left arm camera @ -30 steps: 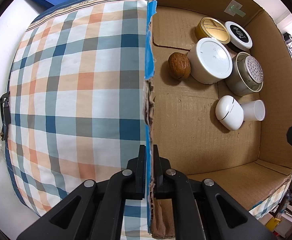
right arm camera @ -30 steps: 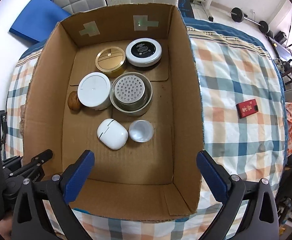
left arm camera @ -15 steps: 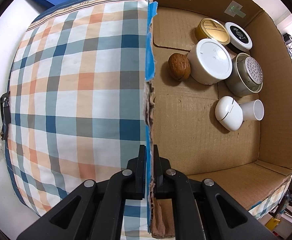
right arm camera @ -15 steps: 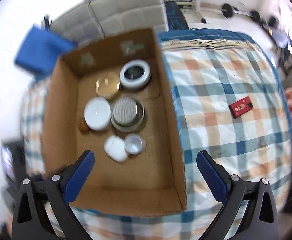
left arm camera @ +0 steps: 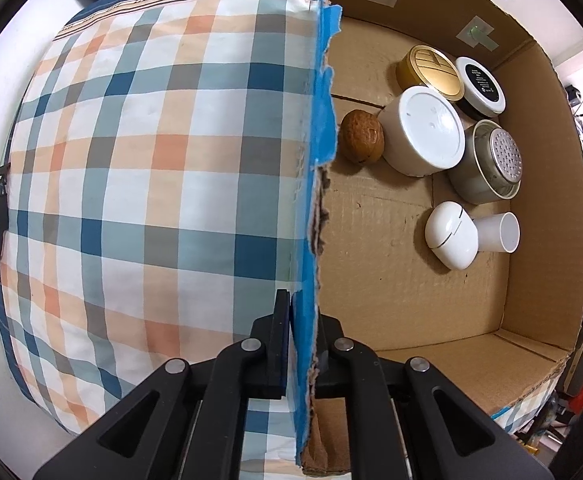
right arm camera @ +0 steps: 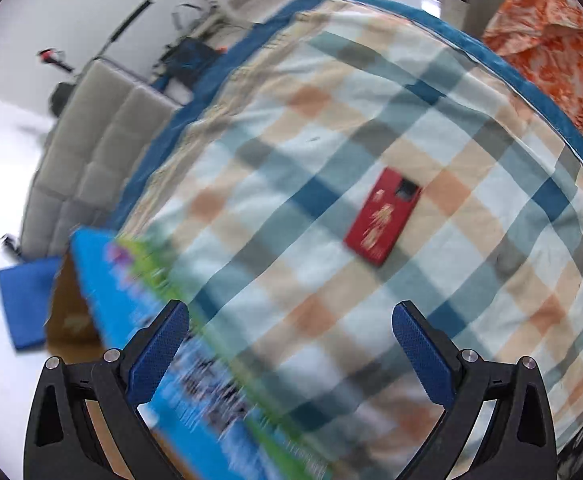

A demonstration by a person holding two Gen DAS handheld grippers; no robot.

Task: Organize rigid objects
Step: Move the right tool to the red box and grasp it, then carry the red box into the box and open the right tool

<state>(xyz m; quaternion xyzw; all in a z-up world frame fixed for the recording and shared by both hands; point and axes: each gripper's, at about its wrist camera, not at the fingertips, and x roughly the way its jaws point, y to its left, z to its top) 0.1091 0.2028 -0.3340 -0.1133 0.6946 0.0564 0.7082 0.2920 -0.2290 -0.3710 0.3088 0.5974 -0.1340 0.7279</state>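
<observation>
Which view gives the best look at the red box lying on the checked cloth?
The right wrist view: the red box lies in the open on the checked cloth, slightly blurred, ahead of the open right gripper. The left wrist view does not show it at all.

Bare box floor (left arm camera: 375,248) near side, containers crowd far corner, walls (left arm camera: 539,184) around
</observation>
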